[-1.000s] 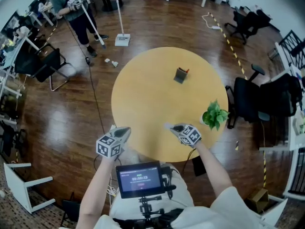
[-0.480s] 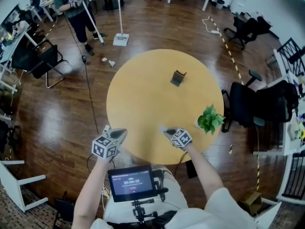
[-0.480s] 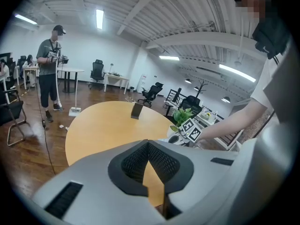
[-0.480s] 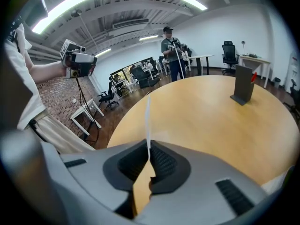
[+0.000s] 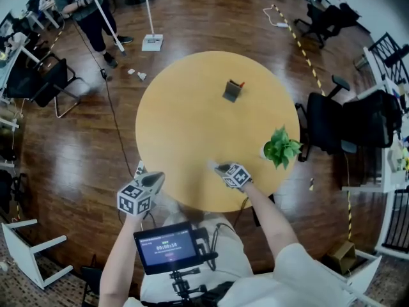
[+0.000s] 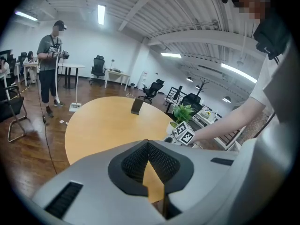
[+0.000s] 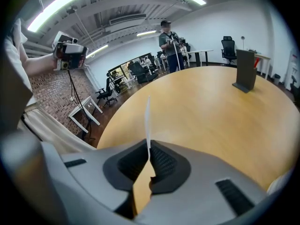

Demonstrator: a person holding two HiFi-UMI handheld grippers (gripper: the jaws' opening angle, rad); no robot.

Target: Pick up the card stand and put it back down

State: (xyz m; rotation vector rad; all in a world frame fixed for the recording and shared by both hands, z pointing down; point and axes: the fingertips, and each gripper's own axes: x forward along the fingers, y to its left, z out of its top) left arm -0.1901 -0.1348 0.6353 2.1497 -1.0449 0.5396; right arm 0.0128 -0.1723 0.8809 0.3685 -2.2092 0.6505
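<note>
Wooden table [image 5: 185,126] bears card stand [image 5: 232,90] and potted plant [image 5: 281,149]; right gripper [image 7: 149,153] jaws pinch a white card [image 7: 148,118], left gripper [image 6: 148,149] jaws together.

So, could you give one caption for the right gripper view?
Right gripper shut on a thin white card over the round table, card stand far across.

Bright ceiling strip lights [image 7: 65,4] glare off the floor [image 5: 77,139]; fisheye edges darken and warp.

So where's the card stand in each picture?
Head view: card stand above centre, slightly right.
Left gripper view: card stand near centre, slightly left.
Right gripper view: card stand at far right, upper half.
Shared landmark: the standing person in the background.
</note>
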